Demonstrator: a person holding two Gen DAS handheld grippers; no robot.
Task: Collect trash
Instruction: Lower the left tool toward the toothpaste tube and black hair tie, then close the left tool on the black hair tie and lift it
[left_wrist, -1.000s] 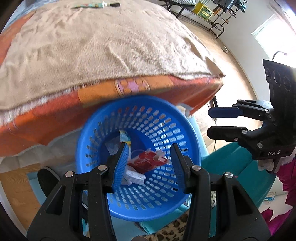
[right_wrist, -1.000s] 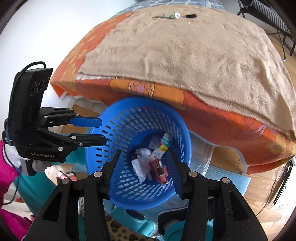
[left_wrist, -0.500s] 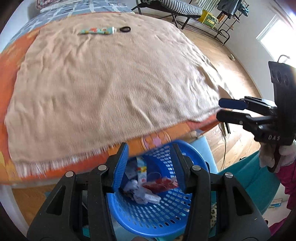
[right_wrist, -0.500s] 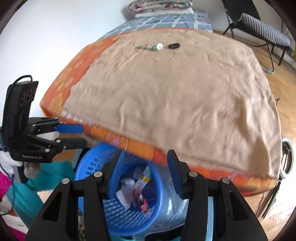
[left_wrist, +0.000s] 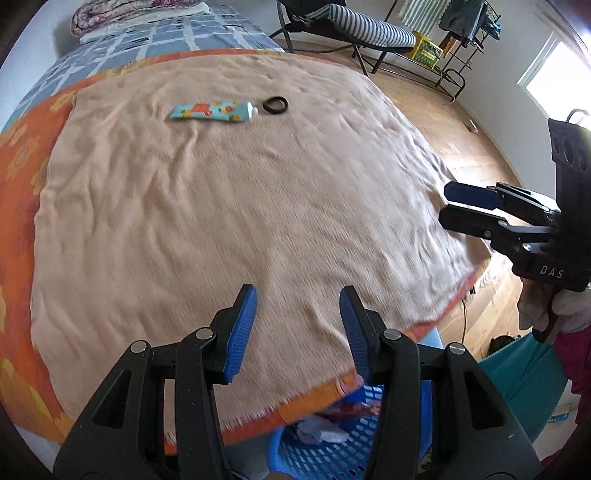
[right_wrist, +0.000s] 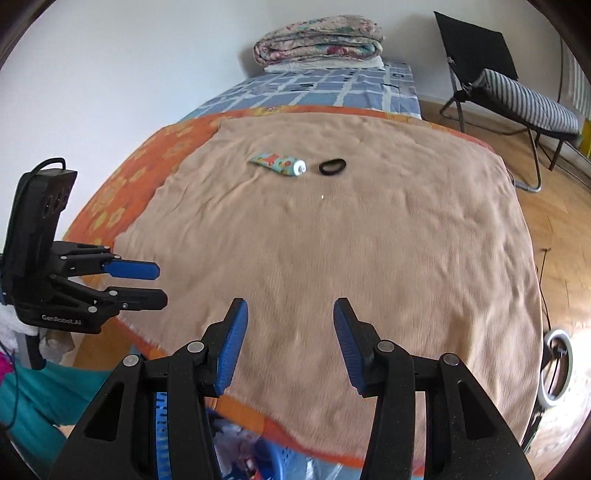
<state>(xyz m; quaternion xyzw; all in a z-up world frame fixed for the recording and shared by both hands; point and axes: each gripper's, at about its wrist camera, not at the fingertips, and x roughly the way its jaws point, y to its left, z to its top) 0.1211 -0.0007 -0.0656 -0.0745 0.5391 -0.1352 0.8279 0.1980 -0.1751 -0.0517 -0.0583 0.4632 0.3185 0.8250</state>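
Fuzzy matt tan blanket (left_wrist: 229, 206), perforated blue plastic basket (left_wrist: 332, 454), glossy wood floor (left_wrist: 443, 122)

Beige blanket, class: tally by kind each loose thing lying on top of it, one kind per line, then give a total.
Patterned squeeze tube with a white cap: 1
Black ring-shaped band: 1
Total: 2, lying side by side at the far end of the beige blanket.
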